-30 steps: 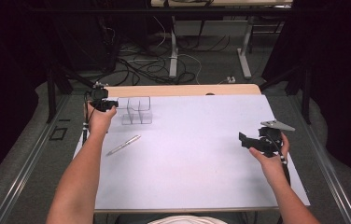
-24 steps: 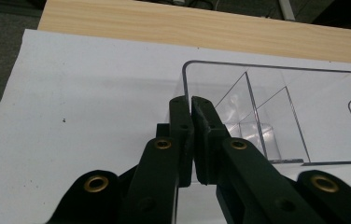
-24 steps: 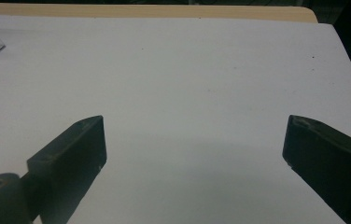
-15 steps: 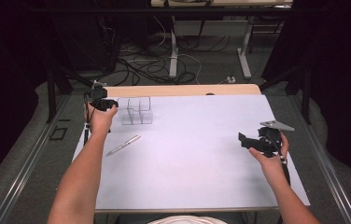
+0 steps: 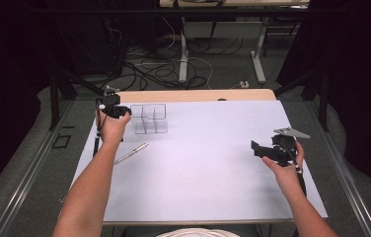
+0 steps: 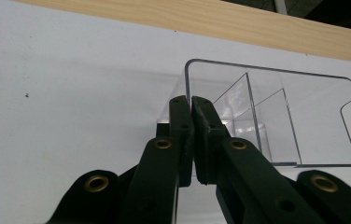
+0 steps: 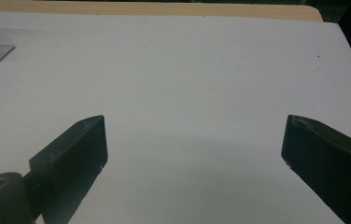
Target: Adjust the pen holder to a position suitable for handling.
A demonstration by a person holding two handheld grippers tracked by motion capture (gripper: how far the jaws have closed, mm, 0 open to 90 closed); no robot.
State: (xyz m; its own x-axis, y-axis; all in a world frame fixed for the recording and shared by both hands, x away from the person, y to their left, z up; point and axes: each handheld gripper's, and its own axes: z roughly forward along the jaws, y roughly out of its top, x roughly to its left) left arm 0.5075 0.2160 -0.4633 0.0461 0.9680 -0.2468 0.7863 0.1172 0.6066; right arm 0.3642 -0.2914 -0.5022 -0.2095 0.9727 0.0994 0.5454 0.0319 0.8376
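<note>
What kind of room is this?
Probably a lab or workshop, not a home: loose black cables lie tangled on the grey floor, metal desk legs stand behind, and a white-covered wooden worktable holds a clear plastic compartment box.

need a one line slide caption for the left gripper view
Left hand-held gripper clamped shut on the near wall of a clear acrylic divided organizer standing on a white table.

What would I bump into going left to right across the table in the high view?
Left tongs shut on the clear box's wall → pen → clear box → right tongs, open.
</note>
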